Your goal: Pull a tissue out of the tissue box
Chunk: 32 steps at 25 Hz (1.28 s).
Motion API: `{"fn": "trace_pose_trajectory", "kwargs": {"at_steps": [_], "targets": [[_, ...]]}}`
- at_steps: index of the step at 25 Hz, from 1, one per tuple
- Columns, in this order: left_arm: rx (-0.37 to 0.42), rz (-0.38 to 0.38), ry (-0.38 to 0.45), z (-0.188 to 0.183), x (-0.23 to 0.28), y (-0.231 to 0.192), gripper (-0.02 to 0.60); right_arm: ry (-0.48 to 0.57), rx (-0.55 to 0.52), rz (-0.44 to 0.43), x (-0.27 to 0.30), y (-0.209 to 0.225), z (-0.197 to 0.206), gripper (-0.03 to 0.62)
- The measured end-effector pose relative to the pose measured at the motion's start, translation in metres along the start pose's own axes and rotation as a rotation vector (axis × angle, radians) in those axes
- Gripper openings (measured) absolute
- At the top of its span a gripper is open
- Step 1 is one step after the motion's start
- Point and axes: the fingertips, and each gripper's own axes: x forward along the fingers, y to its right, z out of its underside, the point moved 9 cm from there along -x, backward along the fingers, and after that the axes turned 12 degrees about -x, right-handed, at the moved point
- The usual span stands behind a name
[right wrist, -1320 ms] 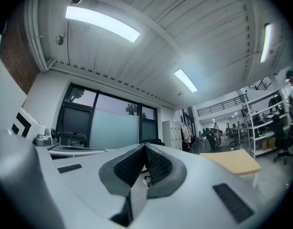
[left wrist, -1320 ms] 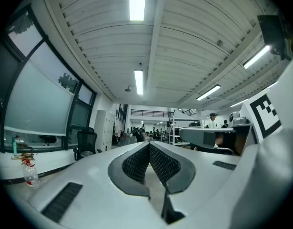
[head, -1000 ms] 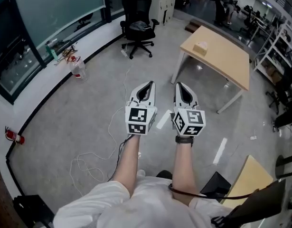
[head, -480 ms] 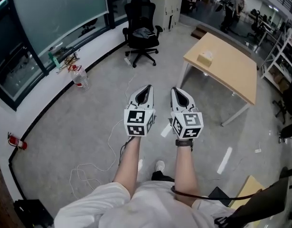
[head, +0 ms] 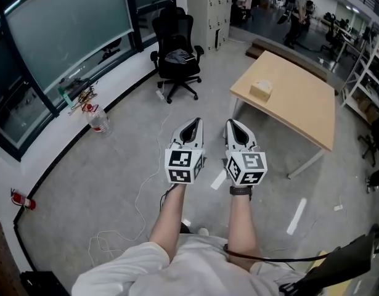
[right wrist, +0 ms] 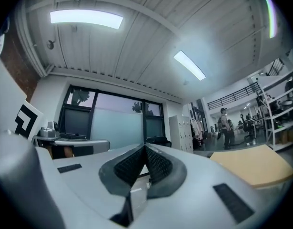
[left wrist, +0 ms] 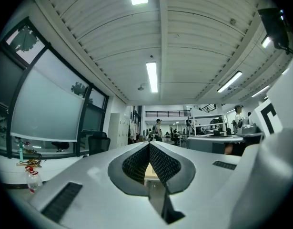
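Note:
A tan tissue box (head: 260, 90) sits on a light wooden table (head: 300, 113) ahead and to the right in the head view. My left gripper (head: 193, 122) and right gripper (head: 230, 123) are held side by side in front of me over the grey floor, well short of the table. Both point level and forward. The left gripper (left wrist: 149, 144) has its ribbed pads pressed together with nothing between them. So does the right gripper (right wrist: 145, 146). The table top (right wrist: 255, 167) shows at the right of the right gripper view.
A black office chair (head: 174, 57) stands ahead on the left by the glass wall. A water bottle (head: 99, 121) and loose cables (head: 124, 227) lie on the floor at left. Metal shelving (head: 368, 60) is at the right, and people (head: 300, 5) stand far back.
I have walked forward: the table, tissue box and chair have shifted in the head view. Both grippers stay side by side and shut.

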Motion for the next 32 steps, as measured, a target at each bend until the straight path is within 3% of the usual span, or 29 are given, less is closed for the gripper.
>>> {"fn": "trace_pose_trajectory", "kwargs": {"at_steps": [9, 15, 19, 24, 32], "targets": [[-0.063, 0.055, -0.041, 0.033, 0.127, -0.05, -0.002, -0.051, 0.0, 0.042, 0.098, 0.057, 0.053, 0.0], [-0.093, 0.181, -0.033, 0.014, 0.256, -0.096, -0.002, -0.035, -0.026, 0.121, 0.204, 0.108, 0.05, 0.0], [-0.071, 0.234, -0.029, 0.0, 0.322, -0.122, -0.002, -0.02, -0.05, 0.204, 0.257, 0.142, 0.047, 0.0], [-0.098, 0.28, -0.097, 0.028, 0.385, -0.148, -0.002, -0.085, -0.024, 0.272, 0.302, 0.171, 0.081, 0.0], [-0.136, 0.396, -0.139, 0.058, 0.494, -0.12, -0.002, -0.12, -0.01, 0.36, 0.335, 0.262, 0.116, 0.0]]}}
